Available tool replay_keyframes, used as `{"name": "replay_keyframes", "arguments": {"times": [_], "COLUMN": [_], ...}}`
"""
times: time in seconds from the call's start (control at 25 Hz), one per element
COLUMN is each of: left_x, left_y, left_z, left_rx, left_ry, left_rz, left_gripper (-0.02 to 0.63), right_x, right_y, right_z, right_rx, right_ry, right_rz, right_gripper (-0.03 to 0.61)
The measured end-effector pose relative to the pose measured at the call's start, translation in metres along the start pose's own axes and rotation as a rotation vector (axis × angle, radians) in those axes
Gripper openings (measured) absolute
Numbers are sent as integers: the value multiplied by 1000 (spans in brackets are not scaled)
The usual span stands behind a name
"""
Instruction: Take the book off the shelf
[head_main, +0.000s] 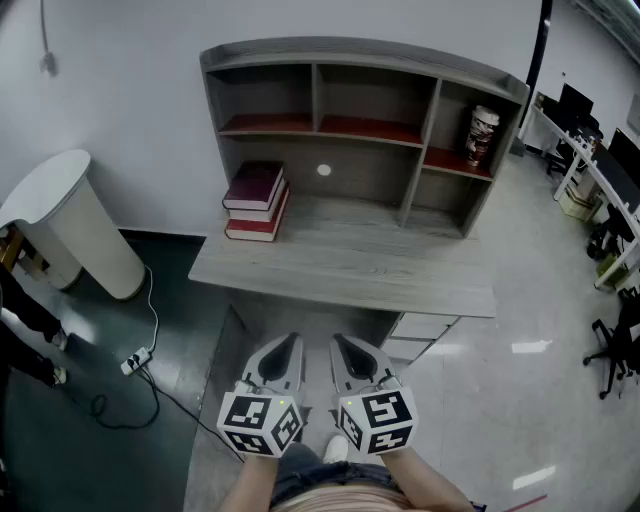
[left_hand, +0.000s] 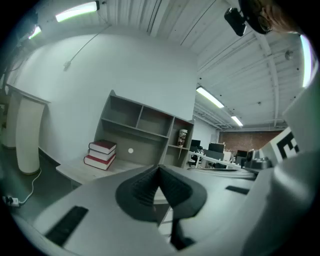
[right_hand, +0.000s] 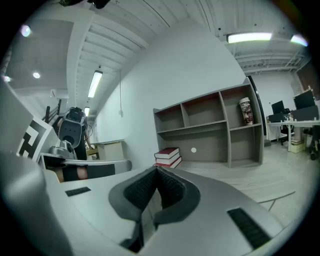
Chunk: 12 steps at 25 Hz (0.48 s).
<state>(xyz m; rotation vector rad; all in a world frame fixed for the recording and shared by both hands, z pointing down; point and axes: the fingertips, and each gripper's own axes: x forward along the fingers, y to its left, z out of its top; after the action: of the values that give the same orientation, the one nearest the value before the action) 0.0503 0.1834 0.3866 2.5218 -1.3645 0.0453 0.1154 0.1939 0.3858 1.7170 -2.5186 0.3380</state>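
The shelf unit (head_main: 370, 170) and desk (head_main: 340, 265) look like matt grey wood-grain laminate, the books (head_main: 255, 200) have matt dark-red covers, and the floor (head_main: 540, 300) is glossy.

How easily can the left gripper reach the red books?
Probably yes: nothing stands between the left gripper and the books on the desk. It sits short of the desk, jaws shut, so it must move in and open.

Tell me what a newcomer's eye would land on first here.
Probably the stack of red books lying at the left of the grey desk, under its shelf unit. Next, low in the head view, the white left gripper and right gripper, both shut and empty, short of the desk. A patterned can stands in the right-hand shelf compartment.
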Motion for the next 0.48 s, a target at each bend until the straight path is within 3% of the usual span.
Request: {"name": "replay_keyframes", "arguments": {"times": [0.48], "left_x": [0], "left_y": [-9], "left_z": [-4], "left_rx": [38], "left_ry": [9], "left_rz": [-3], "left_gripper": [12], "right_x": [-6], "right_y": [0], "right_z": [-3], "right_rx": [-7], "right_ry": [-5], "right_rz": [0], "right_gripper": [8]}}
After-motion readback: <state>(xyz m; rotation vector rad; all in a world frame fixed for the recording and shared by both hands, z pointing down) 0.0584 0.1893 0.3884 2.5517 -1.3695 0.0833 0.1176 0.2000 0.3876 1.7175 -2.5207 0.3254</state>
